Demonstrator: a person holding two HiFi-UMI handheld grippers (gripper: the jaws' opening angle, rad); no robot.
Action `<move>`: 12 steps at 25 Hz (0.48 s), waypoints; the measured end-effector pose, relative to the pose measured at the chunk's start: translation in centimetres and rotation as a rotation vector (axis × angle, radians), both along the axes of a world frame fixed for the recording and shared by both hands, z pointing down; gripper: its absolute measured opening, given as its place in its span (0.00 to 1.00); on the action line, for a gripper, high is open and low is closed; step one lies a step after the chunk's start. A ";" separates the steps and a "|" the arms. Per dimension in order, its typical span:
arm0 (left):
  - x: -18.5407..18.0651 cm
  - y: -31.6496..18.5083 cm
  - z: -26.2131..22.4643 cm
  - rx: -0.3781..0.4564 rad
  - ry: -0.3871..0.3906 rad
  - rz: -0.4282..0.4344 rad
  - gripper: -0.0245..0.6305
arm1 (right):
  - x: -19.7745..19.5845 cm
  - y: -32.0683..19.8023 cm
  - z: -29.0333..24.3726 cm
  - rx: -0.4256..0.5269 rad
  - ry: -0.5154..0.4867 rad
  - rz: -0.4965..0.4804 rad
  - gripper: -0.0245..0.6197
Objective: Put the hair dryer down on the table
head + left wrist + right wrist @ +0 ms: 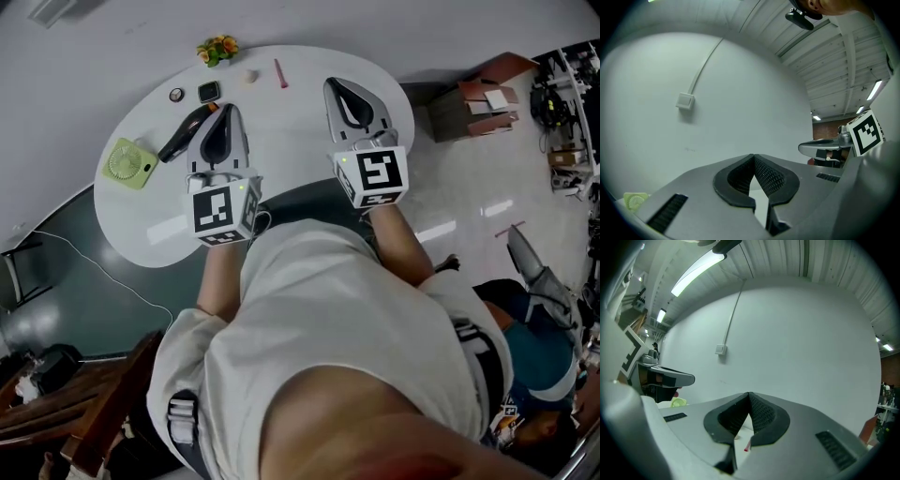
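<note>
Both tongs are closed and empty: the left tongs [225, 107] and right tongs [336, 84] hang over the white counter [281, 141]. Just beside the left tips, the dark hair dryer [181, 137] lies flat on the counter, near a green fan [129, 162]. The putting-down looks done, with 0 steps apparently left.

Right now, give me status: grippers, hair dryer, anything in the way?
Left gripper and right gripper: jaws shut, both empty. Hair dryer lying on the table, beside the left gripper, near the green fan. Nothing blocking.
</note>
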State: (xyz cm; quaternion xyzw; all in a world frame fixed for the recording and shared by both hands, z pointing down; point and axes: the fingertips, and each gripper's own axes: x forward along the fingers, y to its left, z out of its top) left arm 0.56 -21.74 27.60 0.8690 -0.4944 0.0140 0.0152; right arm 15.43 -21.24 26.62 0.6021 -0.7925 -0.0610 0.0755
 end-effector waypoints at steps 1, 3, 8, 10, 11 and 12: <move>-0.1 -0.1 0.1 -0.004 0.000 0.005 0.07 | -0.1 -0.1 0.0 -0.003 0.002 0.002 0.04; -0.4 -0.3 0.1 -0.005 0.006 0.009 0.07 | -0.3 -0.3 -0.1 -0.007 0.005 0.003 0.04; -1.2 -0.9 -0.3 0.002 0.010 0.005 0.07 | -1.0 -0.7 -0.6 -0.006 0.025 -0.002 0.04; -1.8 -1.2 -0.5 0.000 0.013 0.001 0.07 | -1.5 -0.9 -0.9 -0.008 0.034 -0.004 0.04; -2.0 -1.3 -0.6 0.000 0.014 0.001 0.07 | -1.7 -1.0 -1.0 -0.012 0.037 -0.007 0.04; -2.3 -1.4 -0.7 -0.001 0.015 0.003 0.07 | -2.0 -1.2 -1.0 -0.015 0.040 -0.009 0.04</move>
